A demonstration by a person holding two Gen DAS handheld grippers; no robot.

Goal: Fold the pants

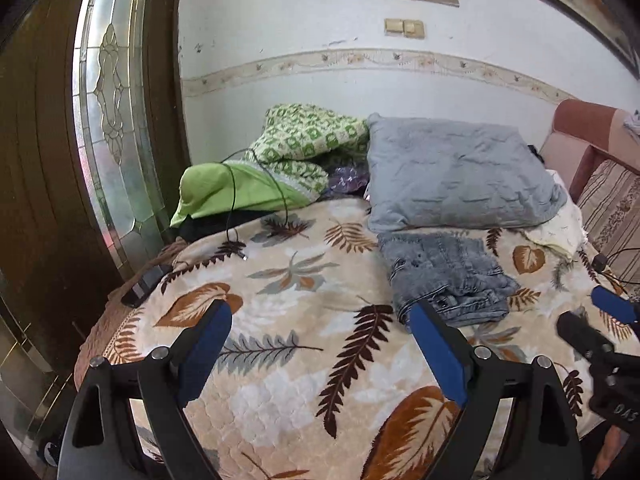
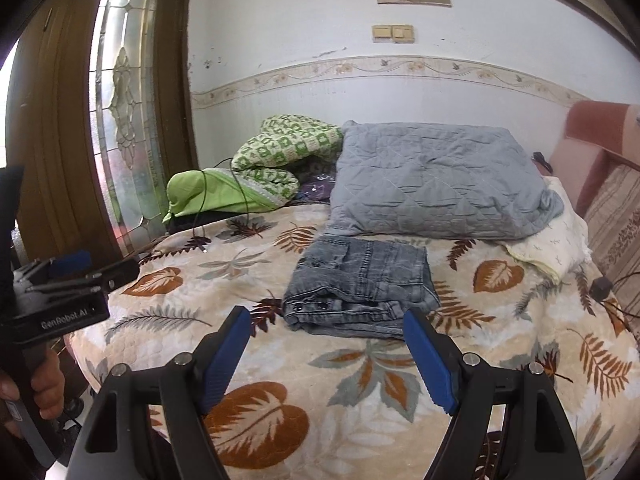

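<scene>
Grey denim pants point(image 2: 360, 286) lie folded into a compact rectangle on the leaf-patterned bedspread point(image 2: 280, 360), just in front of a grey quilted pillow point(image 2: 436, 184). In the left wrist view the pants point(image 1: 448, 276) sit right of centre. My left gripper point(image 1: 320, 312) is open and empty, held above the bedspread to the left of the pants. My right gripper point(image 2: 326, 320) is open and empty, hovering just in front of the pants' near edge. Each gripper shows at the edge of the other's view: the right one point(image 1: 600, 320), the left one point(image 2: 80, 276).
A green patterned blanket point(image 1: 296, 148) with a black cable point(image 1: 236, 216) lies at the back left. A dark phone point(image 1: 144, 284) rests near the bed's left edge. A glass-panelled wooden door point(image 1: 108, 120) stands left. A pink headboard point(image 1: 580, 140) and a cream cloth point(image 2: 556, 248) are at right.
</scene>
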